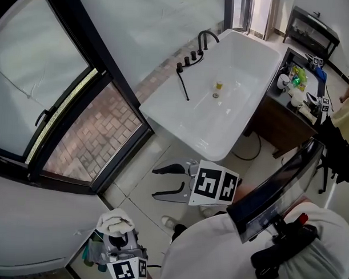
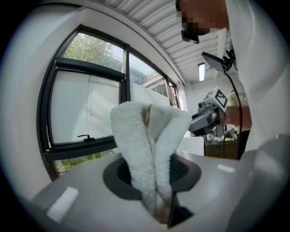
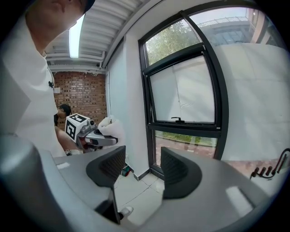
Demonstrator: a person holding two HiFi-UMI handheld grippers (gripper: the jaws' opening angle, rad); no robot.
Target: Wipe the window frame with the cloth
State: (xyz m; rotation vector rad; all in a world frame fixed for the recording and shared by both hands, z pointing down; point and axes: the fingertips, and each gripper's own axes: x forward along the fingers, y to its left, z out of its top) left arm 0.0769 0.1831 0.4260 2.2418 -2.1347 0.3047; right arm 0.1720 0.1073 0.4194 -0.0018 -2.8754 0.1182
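Left gripper [image 2: 153, 181] clamped on folded white terry cloth [image 2: 136, 136]; cloth sticks up past jaw tips, held low by white wall, apart from black metal window frame [image 3: 152, 122]. Right gripper [image 3: 141, 168] jaws apart, nothing between, only tiled floor [image 1: 144, 181] beyond.

Step, judged: approach; cloth not yet on frame. Next move: lift left gripper, press cloth flat to frame's bottom rail, drag along it.

Room: white rectangular bathtub [image 1: 238, 104] near frame's lower corner, narrow floor strip between. Small black sash handle [image 3: 176, 119] likely snag.

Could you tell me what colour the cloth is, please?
White; the cloth shows best in the left gripper view.
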